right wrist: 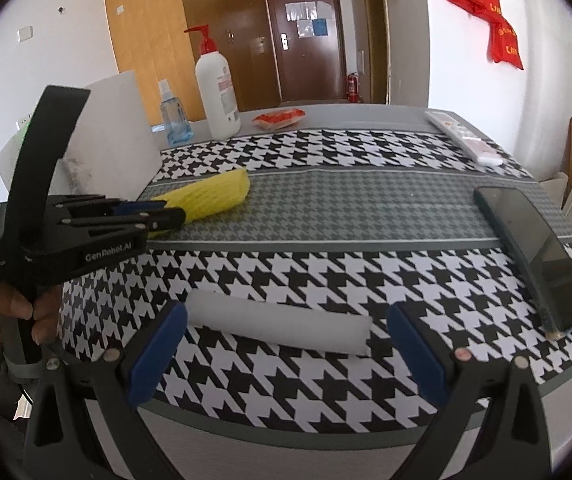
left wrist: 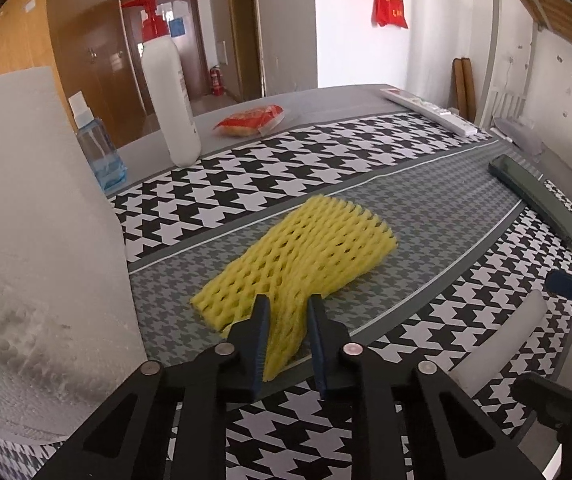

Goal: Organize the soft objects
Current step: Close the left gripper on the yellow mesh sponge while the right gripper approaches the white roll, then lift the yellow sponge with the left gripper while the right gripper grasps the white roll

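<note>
A yellow foam net sleeve (left wrist: 306, 248) lies flat on the grey band of the houndstooth cloth. My left gripper (left wrist: 288, 302) is shut on its near end, which is pinched and bunched between the blue pads. In the right wrist view the same left gripper (right wrist: 173, 216), held by a hand, grips the yellow net (right wrist: 213, 196) from the left. A white foam strip (right wrist: 277, 322) lies crosswise near the table's front edge. My right gripper (right wrist: 288, 314) hangs over it, open wide, one finger past each end. A big white foam block (left wrist: 37, 220) stands at the left.
At the back left stand a white pump bottle (left wrist: 169, 100) with a red top and a blue spray bottle (left wrist: 99, 152). A red snack packet (left wrist: 251, 118) and a white remote (left wrist: 430, 110) lie at the far edge. A dark phone (right wrist: 534, 256) lies on the right.
</note>
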Available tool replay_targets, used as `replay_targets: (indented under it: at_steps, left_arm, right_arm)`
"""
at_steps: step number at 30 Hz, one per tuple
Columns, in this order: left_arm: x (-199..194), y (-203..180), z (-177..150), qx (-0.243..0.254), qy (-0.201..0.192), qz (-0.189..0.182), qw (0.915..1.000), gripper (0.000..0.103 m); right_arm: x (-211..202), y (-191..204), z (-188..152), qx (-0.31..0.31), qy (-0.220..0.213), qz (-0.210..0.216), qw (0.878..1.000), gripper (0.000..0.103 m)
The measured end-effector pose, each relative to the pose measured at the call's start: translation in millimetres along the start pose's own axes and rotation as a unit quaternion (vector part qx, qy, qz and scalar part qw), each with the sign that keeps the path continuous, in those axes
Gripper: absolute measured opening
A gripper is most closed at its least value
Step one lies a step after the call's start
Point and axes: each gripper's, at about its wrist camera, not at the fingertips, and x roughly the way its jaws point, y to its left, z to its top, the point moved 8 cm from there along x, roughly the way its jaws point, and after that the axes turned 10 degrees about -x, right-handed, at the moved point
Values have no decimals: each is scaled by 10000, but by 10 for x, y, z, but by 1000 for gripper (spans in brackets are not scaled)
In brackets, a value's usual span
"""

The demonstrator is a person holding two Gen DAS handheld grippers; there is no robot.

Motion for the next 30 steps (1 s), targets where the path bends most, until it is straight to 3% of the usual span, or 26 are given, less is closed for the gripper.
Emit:
replay_targets:
  at_steps: [2, 13, 22, 27, 30]
  left_arm:
    - [-11, -7, 3, 6, -20, -51, 10000, 14]
    - [-103, -50, 3, 43, -113, -249, 9996, 13]
    - [-258, -57, 2, 20, -250, -374, 9990, 13]
    - [-366, -16, -29, -31, -309, -322, 9990, 13]
    - [-420, 21, -50, -111, -316, -323, 9989, 13]
  right_arm:
    - [-6, 21, 5, -16, -13, 60, 10000, 101]
    - [21, 11, -42, -271, 253, 39, 9993, 78]
    - [-34, 47, -85, -1180, 490, -95, 9918, 77]
    - [-28, 76, -32, -1561, 489, 107, 9865, 77]
    - [55, 74, -36, -1871, 637, 172, 9801, 69]
